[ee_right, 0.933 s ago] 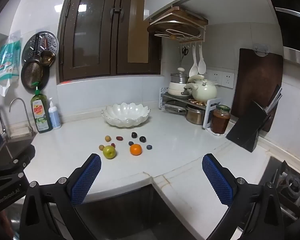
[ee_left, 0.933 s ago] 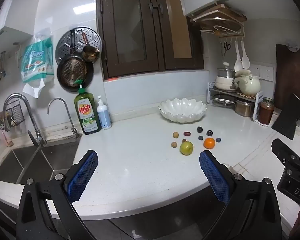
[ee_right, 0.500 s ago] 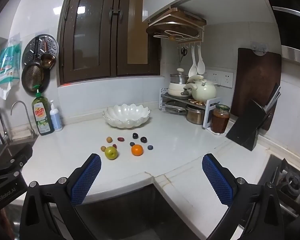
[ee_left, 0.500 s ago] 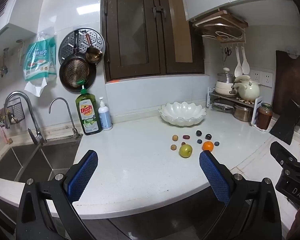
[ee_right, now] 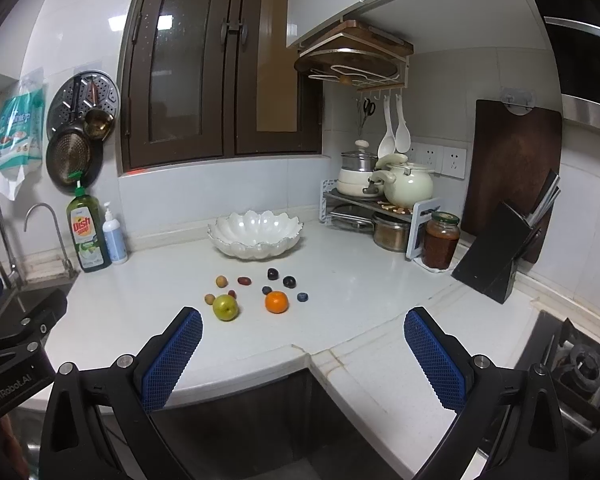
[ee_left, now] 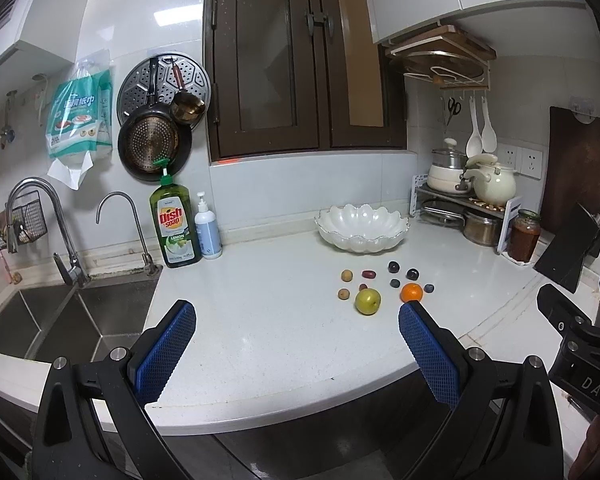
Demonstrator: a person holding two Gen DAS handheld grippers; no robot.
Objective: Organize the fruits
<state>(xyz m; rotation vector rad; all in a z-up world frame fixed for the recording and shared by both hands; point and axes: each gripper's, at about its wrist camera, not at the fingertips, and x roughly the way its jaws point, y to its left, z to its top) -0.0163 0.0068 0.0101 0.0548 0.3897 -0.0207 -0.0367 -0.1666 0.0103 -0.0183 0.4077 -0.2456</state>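
Observation:
A green apple (ee_left: 367, 301) (ee_right: 225, 307), an orange (ee_left: 411, 292) (ee_right: 276, 302) and several small fruits, tan, dark red and dark purple, lie loose on the white counter (ee_left: 259, 320). An empty white scalloped bowl (ee_left: 362, 227) (ee_right: 255, 233) stands behind them near the wall. My left gripper (ee_left: 295, 344) is open and empty, held over the counter's front edge, short of the fruit. My right gripper (ee_right: 303, 354) is open and empty, also back at the counter's front edge.
A double sink (ee_left: 59, 320) with two taps lies at the left. A dish soap bottle (ee_left: 175, 224) and a pump bottle (ee_left: 207, 228) stand by the wall. A pot rack (ee_right: 376, 208), a jar (ee_right: 440, 240), a knife block (ee_right: 500, 256) and a stove (ee_right: 580, 364) are at the right.
Both grippers have drawn slightly toward the counter, so the fruit sits a little lower and nearer in each view. Nothing was taken hold of; the fruit has not moved.

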